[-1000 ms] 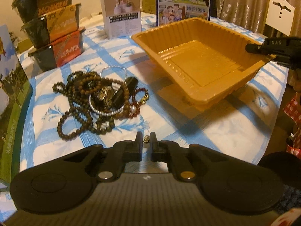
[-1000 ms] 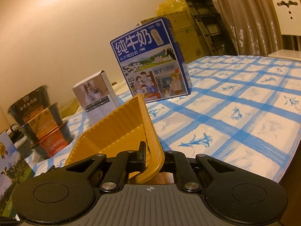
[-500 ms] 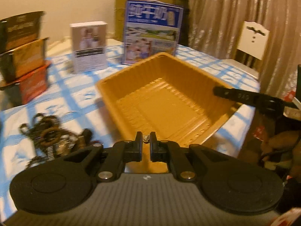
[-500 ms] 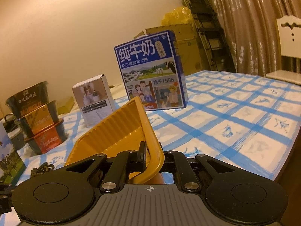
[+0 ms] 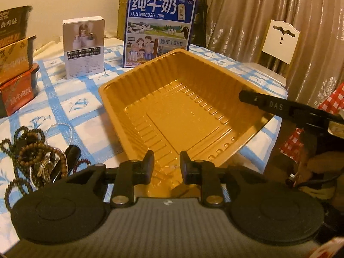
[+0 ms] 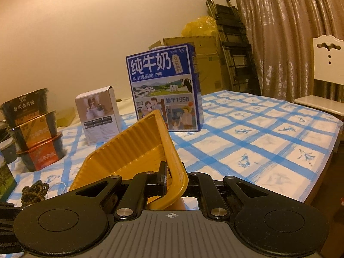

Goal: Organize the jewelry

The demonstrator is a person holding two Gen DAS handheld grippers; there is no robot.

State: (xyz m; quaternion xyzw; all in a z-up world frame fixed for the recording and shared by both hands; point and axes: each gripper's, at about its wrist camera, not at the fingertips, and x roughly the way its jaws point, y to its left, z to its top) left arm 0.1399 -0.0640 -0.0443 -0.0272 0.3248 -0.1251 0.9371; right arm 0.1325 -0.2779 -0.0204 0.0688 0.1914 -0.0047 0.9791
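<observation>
The left gripper (image 5: pixel 165 165) has swung over the yellow tray (image 5: pixel 137 92) and parted its fingers, dropping 1 small piece inside, while the right gripper (image 6: pixel 175 177) stays clamped on the tray's rim, the jewelry pile (image 5: pixel 36 157) waiting alongside.

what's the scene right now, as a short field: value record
left claw: open, holding nothing, over the tray's near corner
right claw: shut on the tray's rim, tray tilted
tray: yellow plastic; whether anything lies in it, cannot tell
jewelry pile: bead strings and bangles on the tablecloth, left of the tray
tablecloth: blue and white check
behind tray: milk carton, small white box
</observation>
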